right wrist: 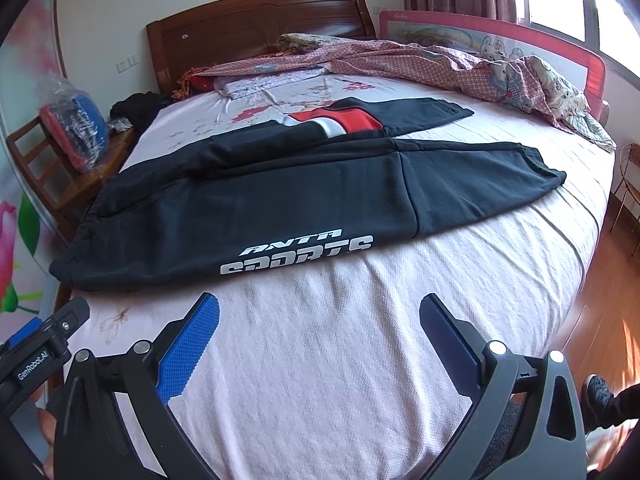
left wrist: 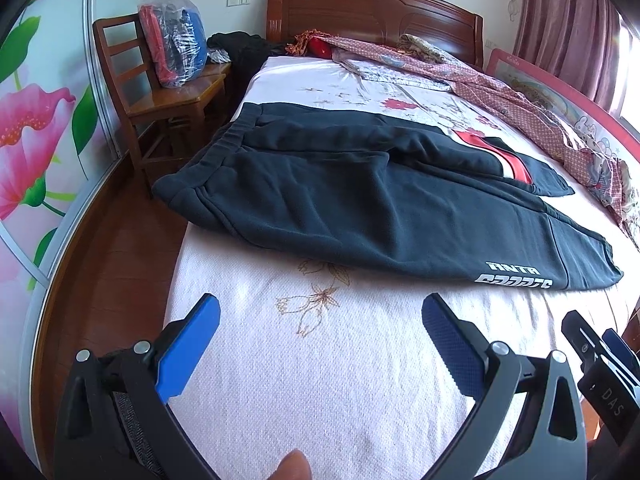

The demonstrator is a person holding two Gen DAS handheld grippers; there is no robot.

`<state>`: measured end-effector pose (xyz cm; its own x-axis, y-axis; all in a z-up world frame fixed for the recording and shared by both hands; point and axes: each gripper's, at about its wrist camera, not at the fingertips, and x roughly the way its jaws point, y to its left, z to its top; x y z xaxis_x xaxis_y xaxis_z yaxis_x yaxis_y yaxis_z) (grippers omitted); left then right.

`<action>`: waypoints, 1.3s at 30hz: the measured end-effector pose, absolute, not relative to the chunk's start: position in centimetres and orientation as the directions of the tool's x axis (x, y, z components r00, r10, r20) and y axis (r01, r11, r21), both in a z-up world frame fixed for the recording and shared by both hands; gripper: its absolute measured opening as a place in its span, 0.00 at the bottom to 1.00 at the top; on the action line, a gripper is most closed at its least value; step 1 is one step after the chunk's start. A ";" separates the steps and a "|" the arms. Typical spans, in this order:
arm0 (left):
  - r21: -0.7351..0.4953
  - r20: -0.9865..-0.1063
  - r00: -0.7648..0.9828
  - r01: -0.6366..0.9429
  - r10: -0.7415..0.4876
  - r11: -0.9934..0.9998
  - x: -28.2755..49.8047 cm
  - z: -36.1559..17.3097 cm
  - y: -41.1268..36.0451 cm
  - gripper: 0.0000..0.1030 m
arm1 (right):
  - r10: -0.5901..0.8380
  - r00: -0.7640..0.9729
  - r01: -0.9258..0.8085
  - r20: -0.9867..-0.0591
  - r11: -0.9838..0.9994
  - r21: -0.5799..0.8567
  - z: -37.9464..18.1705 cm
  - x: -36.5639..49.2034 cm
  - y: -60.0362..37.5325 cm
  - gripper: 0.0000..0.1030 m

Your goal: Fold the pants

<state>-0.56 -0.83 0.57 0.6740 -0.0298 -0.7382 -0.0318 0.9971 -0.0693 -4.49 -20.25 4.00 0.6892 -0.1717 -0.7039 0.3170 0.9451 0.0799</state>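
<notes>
The dark pants (right wrist: 280, 184) are lying spread across the bed (right wrist: 360, 360), waistband hanging slightly over the left edge and the legs reaching right, while the left gripper (left wrist: 320, 332) and right gripper (right wrist: 320, 332) are hovering short of them, jaws apart and holding nothing. I'm guessing the thick fleece is going to bunch if only one layer gets pinched, and the overhanging waistband could slide floorward.

The left hand-held gripper (left wrist: 320, 316) hangs level with its blue-padded fingers (left wrist: 192, 344) spread wide, gripping nothing. The right hand-held gripper (right wrist: 319, 316) sits just beside it, fingers (right wrist: 190, 346) equally spread and holding nothing, both pointing forward.
</notes>
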 end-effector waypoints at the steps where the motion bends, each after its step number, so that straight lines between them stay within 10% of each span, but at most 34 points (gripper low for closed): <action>1: -0.070 -0.739 0.673 -0.033 -0.030 0.997 -0.6 0.5 -0.8 0.98 | -0.167 0.691 0.314 -0.704 0.946 0.083 4.0 -4.5 -20.3 0.97; 39: -0.088 -0.748 0.663 -0.038 -0.041 0.995 -0.5 0.4 -0.4 0.98 | -0.157 0.688 0.310 -0.708 0.946 0.092 3.8 -4.5 -20.2 0.97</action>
